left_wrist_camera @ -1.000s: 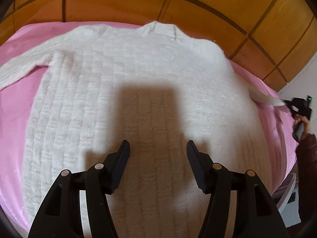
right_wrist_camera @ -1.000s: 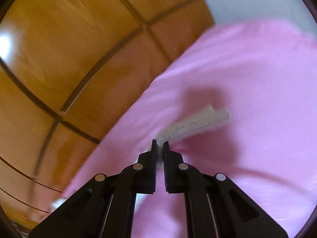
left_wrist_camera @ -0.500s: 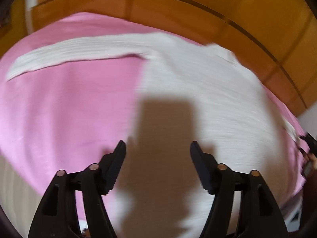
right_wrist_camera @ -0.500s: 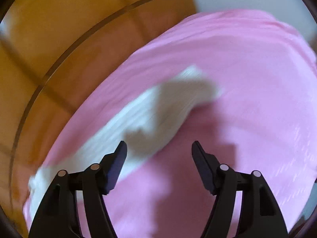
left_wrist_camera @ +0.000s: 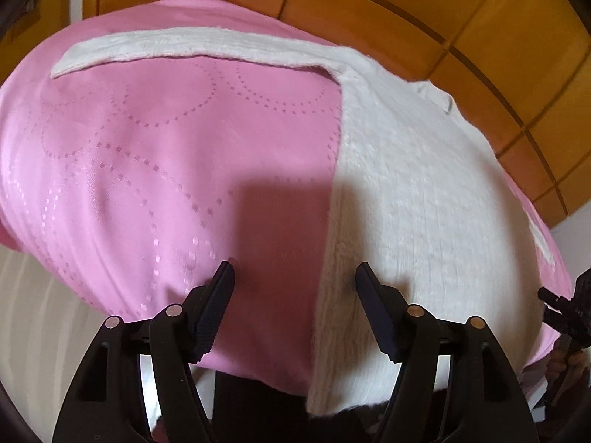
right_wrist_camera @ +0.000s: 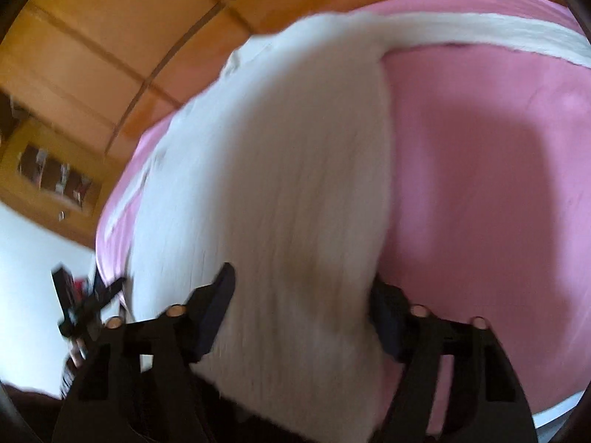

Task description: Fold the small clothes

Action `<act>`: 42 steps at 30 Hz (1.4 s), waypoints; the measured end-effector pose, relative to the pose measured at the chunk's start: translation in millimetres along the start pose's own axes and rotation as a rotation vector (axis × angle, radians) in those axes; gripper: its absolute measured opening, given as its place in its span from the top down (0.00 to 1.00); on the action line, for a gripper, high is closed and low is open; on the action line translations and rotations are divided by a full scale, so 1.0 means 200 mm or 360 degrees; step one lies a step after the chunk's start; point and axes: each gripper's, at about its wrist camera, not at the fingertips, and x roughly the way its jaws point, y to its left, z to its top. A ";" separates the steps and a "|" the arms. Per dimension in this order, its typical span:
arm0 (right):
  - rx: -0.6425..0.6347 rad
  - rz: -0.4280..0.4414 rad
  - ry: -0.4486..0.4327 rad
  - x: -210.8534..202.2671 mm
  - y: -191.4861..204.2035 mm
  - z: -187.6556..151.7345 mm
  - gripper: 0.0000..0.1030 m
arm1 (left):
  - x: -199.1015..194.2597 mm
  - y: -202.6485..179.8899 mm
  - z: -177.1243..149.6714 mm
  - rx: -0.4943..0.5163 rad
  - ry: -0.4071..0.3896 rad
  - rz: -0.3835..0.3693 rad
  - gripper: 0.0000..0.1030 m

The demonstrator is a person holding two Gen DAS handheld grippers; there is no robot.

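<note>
Lying flat on the pink sheet (left_wrist_camera: 155,170), the white sweater (left_wrist_camera: 413,199) had one sleeve (left_wrist_camera: 207,46) stretched out — both claws, left (left_wrist_camera: 293,288) and right (right_wrist_camera: 301,291), gaped wide, holding nothing.

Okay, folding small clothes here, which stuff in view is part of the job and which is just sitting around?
Part of the job:
white sweater, spread flat
pink cloth under it
left hand-held gripper, open
right hand-held gripper, open

Just there:
wooden panelled wall
shelf unit, blurred
</note>
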 end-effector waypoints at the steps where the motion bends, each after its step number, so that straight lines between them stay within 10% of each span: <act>1: -0.0008 -0.0012 0.0011 0.01 0.01 0.00 0.73 | 0.01 -0.01 0.00 0.0012 0.0008 -0.0003 0.46; 6: -0.0050 -0.0023 -0.0006 0.00 0.07 0.07 0.90 | 0.00 -0.07 0.00 0.0108 0.0039 -0.0101 0.96; 20: -0.0041 -0.0051 0.0103 -0.04 0.03 -0.05 0.92 | -0.07 -0.04 -0.13 0.0193 0.0140 -0.0037 0.98; 25: -0.0014 -0.0006 0.0007 -0.14 -0.02 0.07 0.77 | -0.13 -0.08 0.01 0.0185 0.0015 -0.0030 0.94; 29: 0.0285 -0.0081 -0.0245 -0.28 -0.31 0.24 0.71 | -0.15 -0.14 0.12 0.0128 -0.0109 -0.0101 0.46; 42: 0.1346 -0.0238 -0.0921 -0.52 -1.39 0.71 0.64 | 0.14 -0.64 0.19 0.0412 -0.0036 -0.0175 0.41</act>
